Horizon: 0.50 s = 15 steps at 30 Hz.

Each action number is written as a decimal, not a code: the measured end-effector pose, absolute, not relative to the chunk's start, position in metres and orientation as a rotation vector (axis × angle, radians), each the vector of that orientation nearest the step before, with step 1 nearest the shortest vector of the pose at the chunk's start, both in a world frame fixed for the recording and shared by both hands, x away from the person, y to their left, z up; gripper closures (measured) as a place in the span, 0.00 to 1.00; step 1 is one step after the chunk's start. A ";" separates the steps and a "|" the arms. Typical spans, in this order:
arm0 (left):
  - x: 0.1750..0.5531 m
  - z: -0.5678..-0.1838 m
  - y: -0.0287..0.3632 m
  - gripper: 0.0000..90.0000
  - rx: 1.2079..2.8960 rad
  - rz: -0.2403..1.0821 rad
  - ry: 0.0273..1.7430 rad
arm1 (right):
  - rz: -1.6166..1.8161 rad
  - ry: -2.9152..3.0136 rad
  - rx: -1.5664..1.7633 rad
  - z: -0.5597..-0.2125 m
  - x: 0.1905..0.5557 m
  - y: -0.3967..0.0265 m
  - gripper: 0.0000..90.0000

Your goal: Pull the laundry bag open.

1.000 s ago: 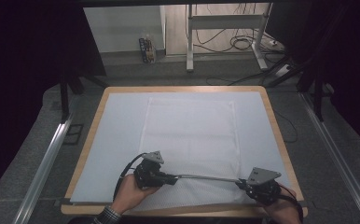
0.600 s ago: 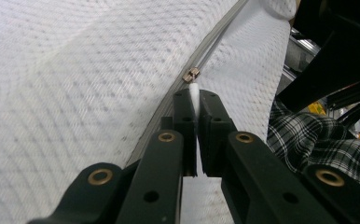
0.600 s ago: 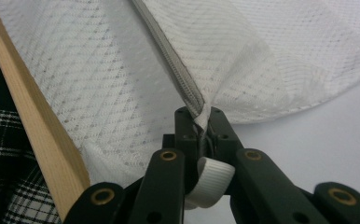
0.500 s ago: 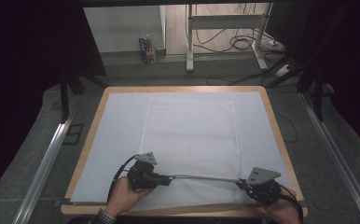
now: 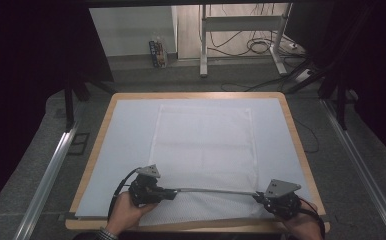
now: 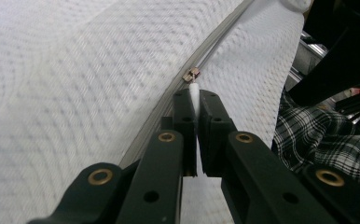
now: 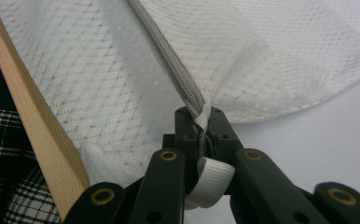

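Note:
A white mesh bag (image 5: 203, 145) lies flat on the table, its grey zipper (image 5: 216, 190) stretched along the near edge between both grippers. My left gripper (image 5: 168, 192) is shut on the white pull tab (image 6: 194, 93) behind the metal slider (image 6: 191, 74); in the left gripper view the left gripper (image 6: 195, 100) points along the zipper (image 6: 225, 32). My right gripper (image 5: 257, 198) is shut on the zipper's end at the bag's near right corner. In the right gripper view the right gripper (image 7: 200, 116) pinches the zipper (image 7: 169, 56) and bunched mesh, with a ribbed white loop (image 7: 211, 182) between the jaws' bases.
The table has a pale blue top and a wooden rim (image 5: 96, 145), which runs close beside the right gripper as the wooden edge (image 7: 33, 121). A plaid sleeve (image 6: 318, 140) is near the bag. Desk legs and cables (image 5: 261, 45) stand on the floor beyond.
My left gripper has slid leftward along the near edge with the pull tab, so the taut zipper between the grippers looks longer. The right gripper has stayed put.

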State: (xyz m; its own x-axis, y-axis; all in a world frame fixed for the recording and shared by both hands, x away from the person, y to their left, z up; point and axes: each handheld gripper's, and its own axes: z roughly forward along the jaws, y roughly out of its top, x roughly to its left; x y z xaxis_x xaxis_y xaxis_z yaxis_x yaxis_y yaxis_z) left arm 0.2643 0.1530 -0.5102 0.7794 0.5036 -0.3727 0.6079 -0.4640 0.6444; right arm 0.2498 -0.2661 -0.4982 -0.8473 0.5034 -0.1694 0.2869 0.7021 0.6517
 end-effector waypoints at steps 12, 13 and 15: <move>0.258 -0.512 0.166 0.97 2.147 -0.146 0.859 | 0.906 2.581 0.625 -0.499 0.250 -0.266 0.94; 0.258 -0.511 0.168 0.97 2.143 -0.144 0.864 | 0.901 2.582 0.625 -0.499 0.250 -0.266 0.94; 0.256 -0.511 0.171 0.97 2.140 -0.139 0.873 | 0.901 2.583 0.625 -0.499 0.250 -0.266 0.94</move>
State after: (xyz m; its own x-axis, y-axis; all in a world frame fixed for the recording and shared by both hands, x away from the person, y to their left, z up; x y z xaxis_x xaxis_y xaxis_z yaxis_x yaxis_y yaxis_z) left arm 0.2562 0.1712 -0.5113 0.7558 0.5403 -0.3700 0.6284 -0.4395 0.6419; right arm 0.2504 -0.2660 -0.4987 -0.8476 0.5046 -0.1640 0.2931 0.7030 0.6480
